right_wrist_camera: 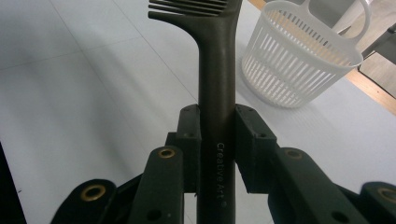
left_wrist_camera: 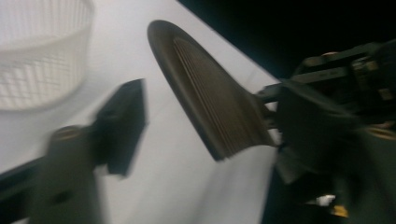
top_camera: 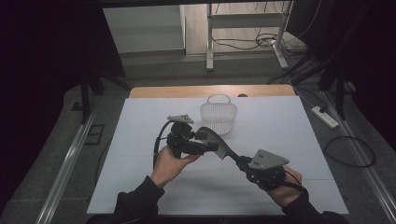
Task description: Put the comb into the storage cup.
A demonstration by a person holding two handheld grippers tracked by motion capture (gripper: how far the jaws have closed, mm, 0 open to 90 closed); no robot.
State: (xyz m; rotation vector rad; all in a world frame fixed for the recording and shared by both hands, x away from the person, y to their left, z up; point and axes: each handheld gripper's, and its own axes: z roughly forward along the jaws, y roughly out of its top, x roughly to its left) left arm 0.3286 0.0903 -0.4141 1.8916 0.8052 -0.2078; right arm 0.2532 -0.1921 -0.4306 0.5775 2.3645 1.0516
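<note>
A dark comb (top_camera: 225, 150) with a long handle is held above the white table. My right gripper (top_camera: 243, 162) is shut on its handle (right_wrist_camera: 217, 154), with the pads pressing both sides and the teeth (right_wrist_camera: 194, 5) pointing away. My left gripper (top_camera: 211, 141) is at the comb's wide toothed head (left_wrist_camera: 210, 98). In the left gripper view the head lies between the jaws, and white table shows between it and the left finger (left_wrist_camera: 122, 122). That view is blurred.
A white slatted basket (top_camera: 218, 116) with a loop handle stands empty at the back middle of the table (top_camera: 140, 140), just beyond the left gripper. A wooden strip (top_camera: 154, 91) runs along the far edge. Cables and a power strip (top_camera: 325, 117) lie on the floor at right.
</note>
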